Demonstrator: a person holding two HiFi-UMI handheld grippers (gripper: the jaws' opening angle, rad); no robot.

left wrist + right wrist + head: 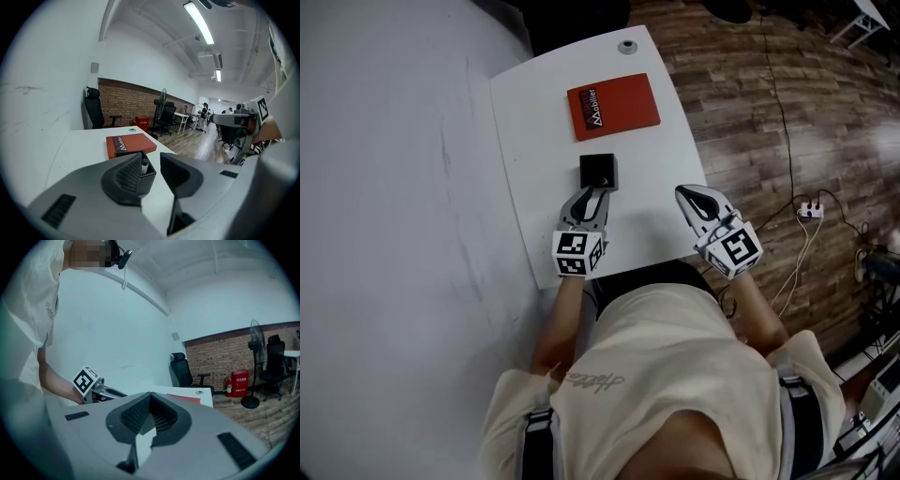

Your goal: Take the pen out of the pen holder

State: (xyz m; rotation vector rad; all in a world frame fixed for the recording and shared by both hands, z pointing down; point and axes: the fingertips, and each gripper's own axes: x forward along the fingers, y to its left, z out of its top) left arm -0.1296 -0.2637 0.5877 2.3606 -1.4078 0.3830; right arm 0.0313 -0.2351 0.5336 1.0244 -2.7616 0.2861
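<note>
Left tool (594, 197) was spread wide open, gripping nothing, its tips right up at the small black square pen holder (598, 172) on the white counter (544, 141). The white-tipped pen (145, 165) sat inside that holder, untouched. Right tool (686, 193) was off to the side, jaws closed together and empty. A flat red book (613, 106) lay beyond the holder.

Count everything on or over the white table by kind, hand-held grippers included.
Red book: 1
Black pen holder: 1
Pen: 1
Round grey disc: 1
Hand-held grippers: 2 (left hand-held gripper, right hand-held gripper)
Total: 6
</note>
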